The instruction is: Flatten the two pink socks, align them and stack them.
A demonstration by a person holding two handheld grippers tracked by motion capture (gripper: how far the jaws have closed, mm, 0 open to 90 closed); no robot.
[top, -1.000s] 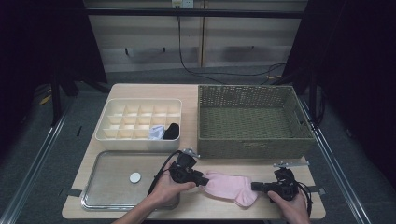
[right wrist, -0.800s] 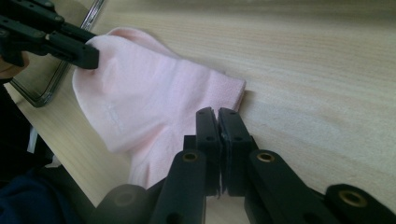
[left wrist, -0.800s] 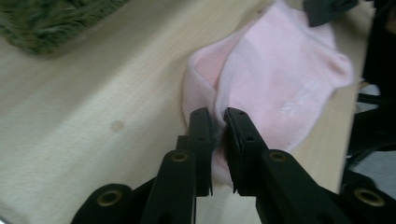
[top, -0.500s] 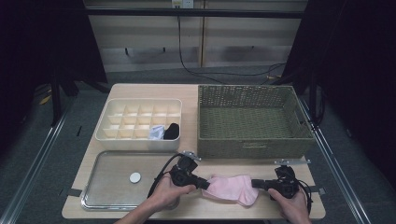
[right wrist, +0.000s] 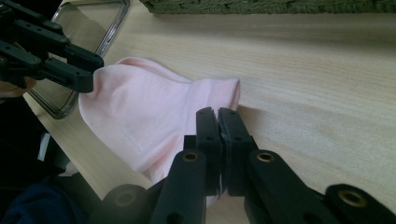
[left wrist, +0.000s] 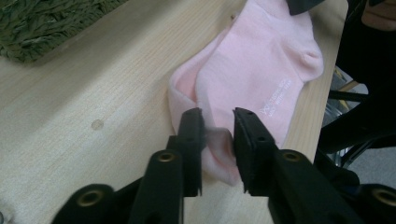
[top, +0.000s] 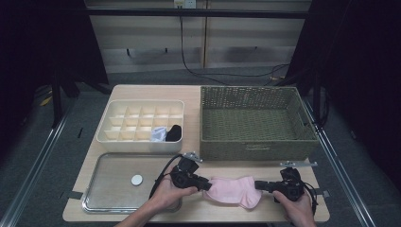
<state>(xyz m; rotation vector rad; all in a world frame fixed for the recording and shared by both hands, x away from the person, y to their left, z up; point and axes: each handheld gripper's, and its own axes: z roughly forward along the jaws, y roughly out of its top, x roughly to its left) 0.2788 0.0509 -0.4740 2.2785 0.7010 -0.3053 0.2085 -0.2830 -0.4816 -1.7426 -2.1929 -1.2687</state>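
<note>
A: Where does the pink sock lie?

B: Flat on the wooden table, in front of the green woven basket, just off the basket's near wall, stretched between the two claws.

A: And the left gripper?

B: At the sock's end away from the basket's right corner, close to the metal tray. Its jaws have just been closing and then easing apart a little; a fold of the sock's edge sits between them. In the left gripper view the right-hand pad seems to stand just clear of the fabric, so I cannot tell whether it truly grips.

A: The right gripper?

B: Below the basket's right front corner, jaws pressed together on the sock's other end, pinching the fabric.
</note>
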